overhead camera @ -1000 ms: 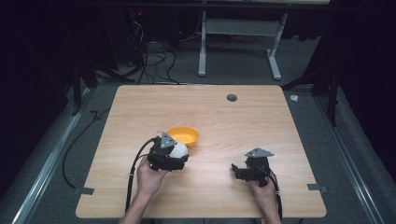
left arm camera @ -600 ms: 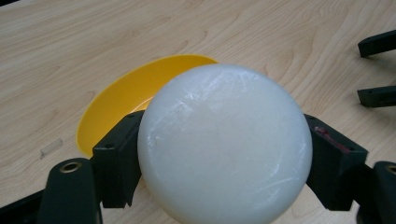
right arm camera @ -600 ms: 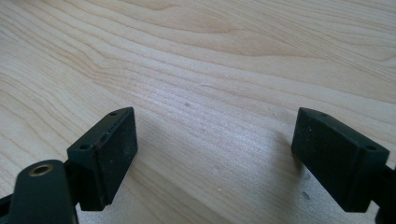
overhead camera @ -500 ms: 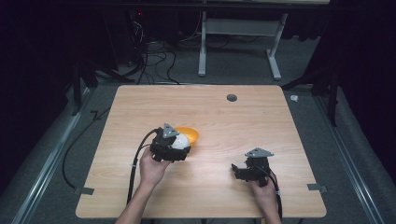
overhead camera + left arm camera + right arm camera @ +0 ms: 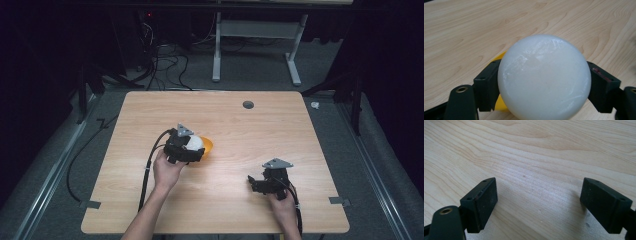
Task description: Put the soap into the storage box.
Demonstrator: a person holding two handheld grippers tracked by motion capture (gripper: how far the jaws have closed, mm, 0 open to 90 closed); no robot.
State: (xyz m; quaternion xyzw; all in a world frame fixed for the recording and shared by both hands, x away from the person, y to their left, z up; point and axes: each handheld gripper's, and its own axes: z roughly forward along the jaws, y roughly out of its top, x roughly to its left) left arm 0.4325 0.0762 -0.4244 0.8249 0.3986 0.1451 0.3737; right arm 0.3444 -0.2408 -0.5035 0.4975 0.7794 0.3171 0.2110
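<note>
1. Left gripper (image 5: 192, 148) is clamped on the white ball (image 5: 544, 77), one black jaw pressed to each side, and carries it over the orange bowl (image 5: 207, 145) near the middle of the wooden table (image 5: 250, 130). The biggest risk, as I judge it, is the ball squirting out: it is smooth and round, the pads touch it on small patches only, and any easing or twist of the hand could send it rolling across the table.
2. Next, a release off-centre: in the left gripper view just a sliver of the bowl (image 5: 499, 106) shows under the ball, so where its rim lies is hard to tell. Dropped onto the rim, the ball could bounce out or tip the light bowl.
3. Smallest: the right gripper (image 5: 256, 183) rests on the table well apart, jaws spread wide with nothing between them, too far off to steady the bowl.
</note>
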